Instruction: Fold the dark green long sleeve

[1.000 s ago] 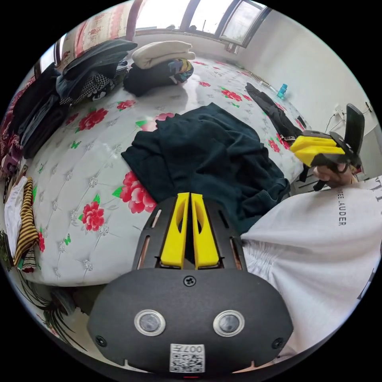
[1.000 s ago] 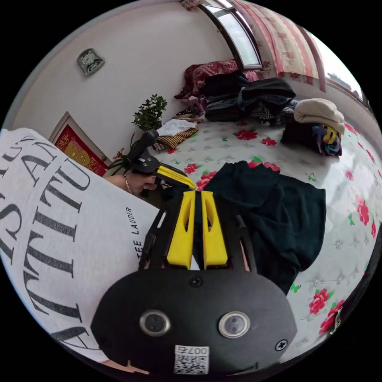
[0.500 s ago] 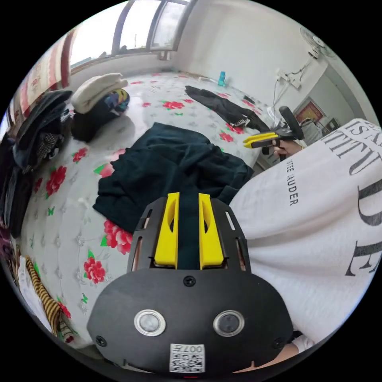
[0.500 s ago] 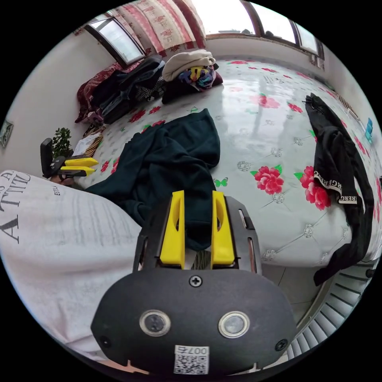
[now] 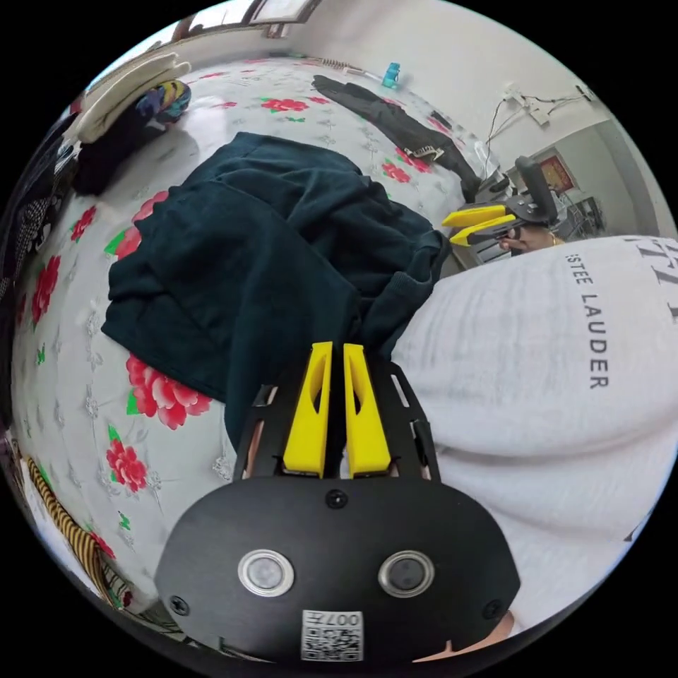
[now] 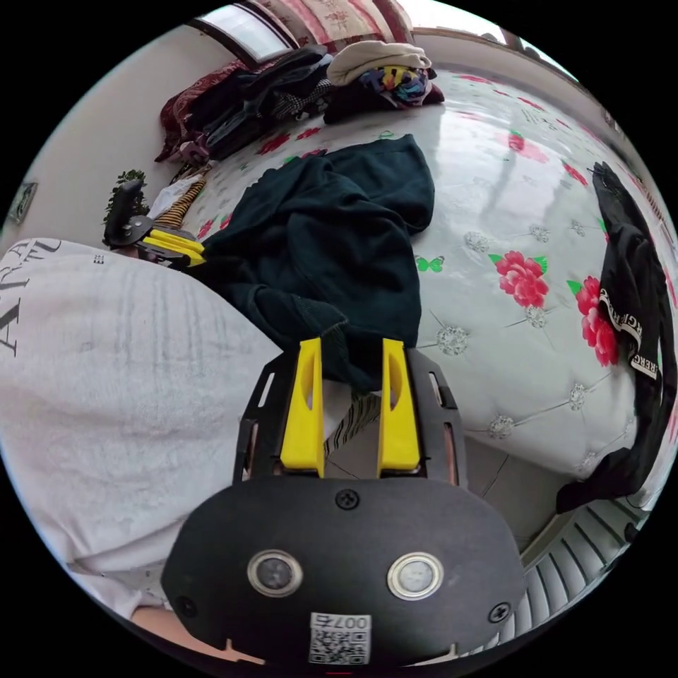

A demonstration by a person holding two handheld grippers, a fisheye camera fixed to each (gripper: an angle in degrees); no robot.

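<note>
The dark green long sleeve (image 5: 268, 233) lies crumpled on the flowered bed (image 5: 78, 367), its near edge hanging over the side next to the person's white shirt (image 5: 551, 367). My left gripper (image 5: 337, 347) has its jaws together on that near edge, with dark cloth in the narrow gap. From the right gripper view, the left gripper (image 6: 198, 256) touches the long sleeve (image 6: 332, 226) at its left side. My right gripper (image 6: 351, 345) is open, and the ribbed hem sits between its tips. In the left gripper view the right gripper (image 5: 452, 229) is at the garment's right end.
A black garment (image 6: 628, 282) with a white lettered band hangs over the bed's right edge. Piled clothes (image 6: 381, 67) sit at the far side. Striped clothes (image 5: 70, 537) lie at the left end. A radiator (image 6: 579, 558) stands below the bed corner.
Both cameras have dropped closer to the garment's near edge. The left jaws, open half a second ago, have come together on the cloth. The right jaws opened and remain open.
</note>
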